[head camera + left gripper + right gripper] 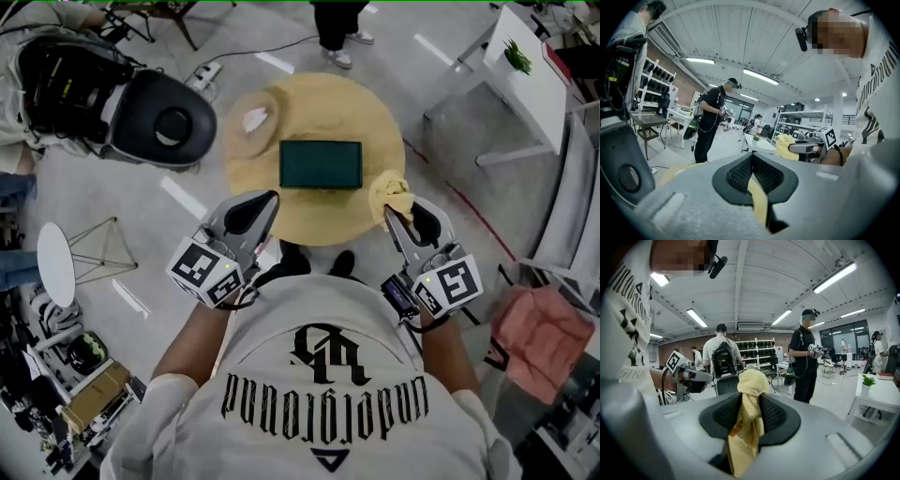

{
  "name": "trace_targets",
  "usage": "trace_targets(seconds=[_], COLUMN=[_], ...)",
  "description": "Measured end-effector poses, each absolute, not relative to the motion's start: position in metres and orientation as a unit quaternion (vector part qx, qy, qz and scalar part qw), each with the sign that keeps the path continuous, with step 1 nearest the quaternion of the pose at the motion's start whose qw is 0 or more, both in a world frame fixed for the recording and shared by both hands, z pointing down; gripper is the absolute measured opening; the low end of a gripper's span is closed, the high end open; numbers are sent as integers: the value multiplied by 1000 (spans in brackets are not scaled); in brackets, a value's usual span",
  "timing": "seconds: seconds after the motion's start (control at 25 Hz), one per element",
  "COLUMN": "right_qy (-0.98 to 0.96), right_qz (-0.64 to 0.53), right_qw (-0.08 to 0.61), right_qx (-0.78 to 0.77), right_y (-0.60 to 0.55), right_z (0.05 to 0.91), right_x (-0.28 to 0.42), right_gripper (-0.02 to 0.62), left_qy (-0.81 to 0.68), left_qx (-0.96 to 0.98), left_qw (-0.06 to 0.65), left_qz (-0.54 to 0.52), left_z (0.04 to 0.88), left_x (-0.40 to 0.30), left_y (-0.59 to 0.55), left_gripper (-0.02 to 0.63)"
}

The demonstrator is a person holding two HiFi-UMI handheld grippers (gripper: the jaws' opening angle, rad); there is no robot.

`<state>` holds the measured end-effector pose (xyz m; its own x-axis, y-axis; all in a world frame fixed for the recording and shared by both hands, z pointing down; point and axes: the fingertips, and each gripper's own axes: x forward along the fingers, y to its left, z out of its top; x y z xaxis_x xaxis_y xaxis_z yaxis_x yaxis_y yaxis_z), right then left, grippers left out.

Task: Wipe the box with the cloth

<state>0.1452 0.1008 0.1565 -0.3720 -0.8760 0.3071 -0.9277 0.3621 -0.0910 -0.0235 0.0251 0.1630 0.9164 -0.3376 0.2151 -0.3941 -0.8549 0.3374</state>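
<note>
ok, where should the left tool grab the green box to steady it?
Probably its left short end, from the left: the box lies flat, long side across the table, so that end is nearest the left tool and leaves the top for the cloth.

I see a dark green box point(321, 164) on my tan counter point(319, 105), a pale yellow cloth point(392, 192) at its four o'clock.

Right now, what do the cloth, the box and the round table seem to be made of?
The cloth looks like soft yellow terry fabric, nubby and bunched. The box is dark green, matte, crisp-edged: card or plastic, unclear. The table has a pale tan matte top, perhaps wood or laminate.
</note>
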Motion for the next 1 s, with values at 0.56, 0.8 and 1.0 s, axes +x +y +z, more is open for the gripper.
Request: trace_targets(seconds=[0.56, 0.8, 1.0], right_qy=[-774, -764, -751], right_qz=[131, 156, 178], right_qw=[114, 124, 142], right_qx=[609, 613, 620], right_y=[82, 64, 60], right_z=[194, 221, 247], right_x=[61, 83, 102], right_gripper=[114, 115, 115], left_qy=[-120, -122, -123], left_qx=[967, 956, 944], left_qw=[199, 227, 250], left_qz=[106, 144, 179], left_z=[230, 273, 307], left_x=[-101, -83, -75], left_y=[-6, -27, -29], left_gripper=[29, 61, 101])
